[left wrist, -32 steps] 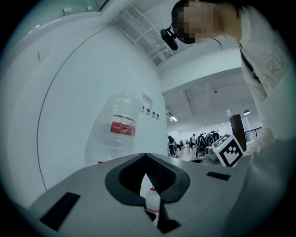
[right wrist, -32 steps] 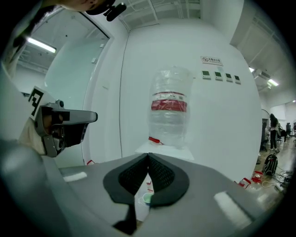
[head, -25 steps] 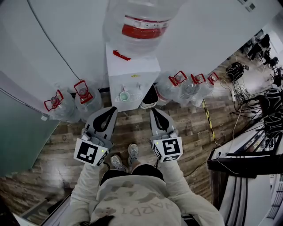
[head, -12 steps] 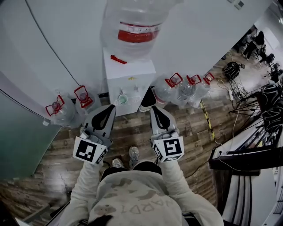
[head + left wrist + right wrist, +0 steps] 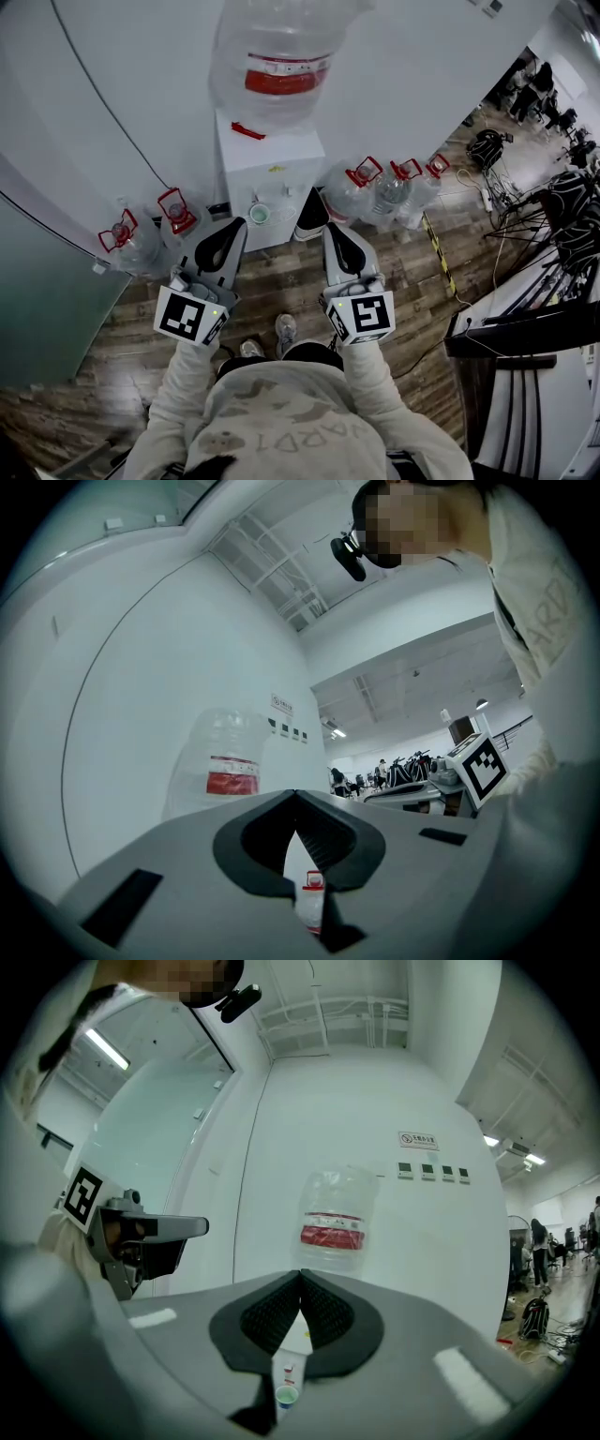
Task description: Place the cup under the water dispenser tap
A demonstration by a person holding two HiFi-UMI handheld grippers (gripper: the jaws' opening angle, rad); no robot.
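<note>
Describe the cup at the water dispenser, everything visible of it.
The cup is small and round, with a pale rim and a greenish inside; whether paper or plastic is unclear. It stands upright, mouth up, on the drip tray in the front recess of the white water dispenser. Only the tray touches it.

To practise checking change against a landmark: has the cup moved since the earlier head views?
No. The cup sits at the same place on the front of the water dispenser as before.
</note>
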